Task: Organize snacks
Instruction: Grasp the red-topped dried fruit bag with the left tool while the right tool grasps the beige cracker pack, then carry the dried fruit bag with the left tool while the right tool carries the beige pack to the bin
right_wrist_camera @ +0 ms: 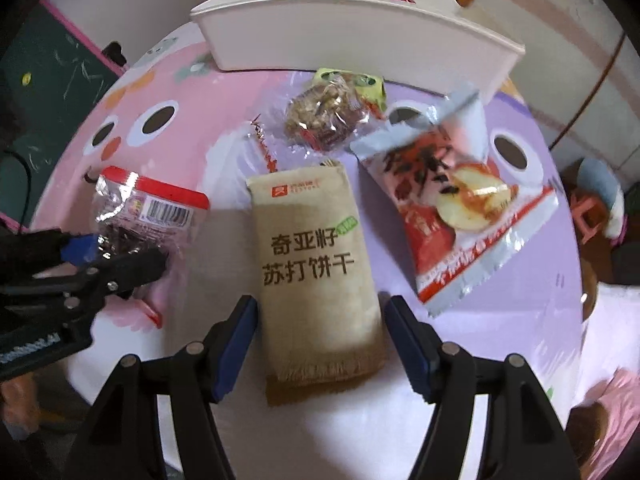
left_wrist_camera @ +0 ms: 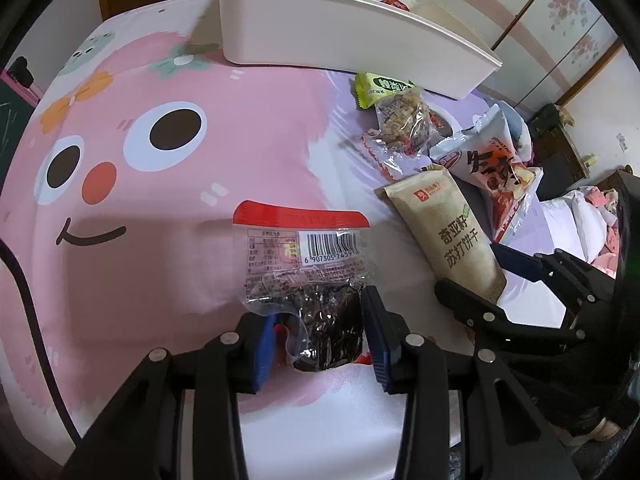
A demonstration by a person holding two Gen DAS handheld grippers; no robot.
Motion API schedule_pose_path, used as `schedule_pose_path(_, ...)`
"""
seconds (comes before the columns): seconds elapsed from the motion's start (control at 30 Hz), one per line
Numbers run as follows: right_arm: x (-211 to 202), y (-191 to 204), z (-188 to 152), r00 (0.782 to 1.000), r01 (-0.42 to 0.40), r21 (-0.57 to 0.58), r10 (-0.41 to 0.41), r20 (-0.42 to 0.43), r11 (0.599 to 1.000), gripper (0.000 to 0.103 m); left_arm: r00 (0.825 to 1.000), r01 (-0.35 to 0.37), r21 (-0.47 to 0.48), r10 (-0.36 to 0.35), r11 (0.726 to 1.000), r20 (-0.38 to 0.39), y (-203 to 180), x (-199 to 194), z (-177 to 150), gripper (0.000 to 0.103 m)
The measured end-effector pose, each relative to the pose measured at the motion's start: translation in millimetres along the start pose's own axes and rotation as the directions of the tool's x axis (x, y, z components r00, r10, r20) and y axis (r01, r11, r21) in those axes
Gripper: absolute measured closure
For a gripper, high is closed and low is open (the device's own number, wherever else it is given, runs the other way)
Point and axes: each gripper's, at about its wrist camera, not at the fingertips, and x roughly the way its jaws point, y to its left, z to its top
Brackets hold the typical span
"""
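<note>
A clear packet [left_wrist_camera: 316, 264] with a red top band, a barcode and a dark snack inside lies on the pink cartoon cloth. My left gripper [left_wrist_camera: 320, 320] is shut on its lower end, blue pads pressing both sides. The right wrist view shows this packet [right_wrist_camera: 148, 204] at the left with the left gripper [right_wrist_camera: 116, 256] on it. A beige cracker packet [right_wrist_camera: 316, 264] lies lengthwise between the fingers of my right gripper [right_wrist_camera: 322, 304]. Its pads stand just off the packet's edges, so it is open. In the left wrist view the right gripper [left_wrist_camera: 488, 276] sits at the near end of the beige packet [left_wrist_camera: 448, 232].
A white bin [left_wrist_camera: 320, 40] [right_wrist_camera: 340, 44] holding several snacks stands at the far side of the table. In front of it lie a green packet [right_wrist_camera: 360, 80], a clear nut-bar packet [right_wrist_camera: 320, 116] and a red-and-white fruit-chip bag [right_wrist_camera: 460, 208]. The table's right edge drops off toward the room.
</note>
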Motion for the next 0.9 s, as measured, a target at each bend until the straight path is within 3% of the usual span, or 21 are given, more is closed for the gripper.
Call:
schedule_pose_path(0.03, -1, 1, 0, 1.0, -0.01, -0.008, 0.01, 0.011, 1.0, 0.049, 1.0, 0.002, 0.0, -0.002, 1.0, 0.001, -1, 0, -1, 0.064)
schedule_pose_path(0.27, -14, -3, -8, 0.998, -0.055, 0.016, 0.055, 0.041, 0.998, 0.05, 0.999, 0.023, 0.001, -0.023, 1.0, 0.031, 2, -8, 0, 0.065)
schedule_pose_path(0.53, -72, -18, 9, 0.973, -0.123, 0.056, 0.11, 0.204, 0.991, 0.049, 0.989, 0.038, 0.034, -0.043, 0.999, 0.144, -14, -61, 28, 0.065)
schedule_pose_path(0.73, -129, -42, 57, 0.929, -0.105, 0.068, 0.074, 0.362, 0.992, 0.049, 0.953, 0.017, 0.078, -0.04, 0.997, 0.3, -32, -131, 79, 0.065)
schedule_pose_path(0.9, -174, -56, 102, 0.878, -0.066, 0.07, 0.024, 0.478, 0.995, 0.049, 0.908, -0.074, 0.129, 0.013, 0.989, 0.418, -55, -180, 128, 0.065)
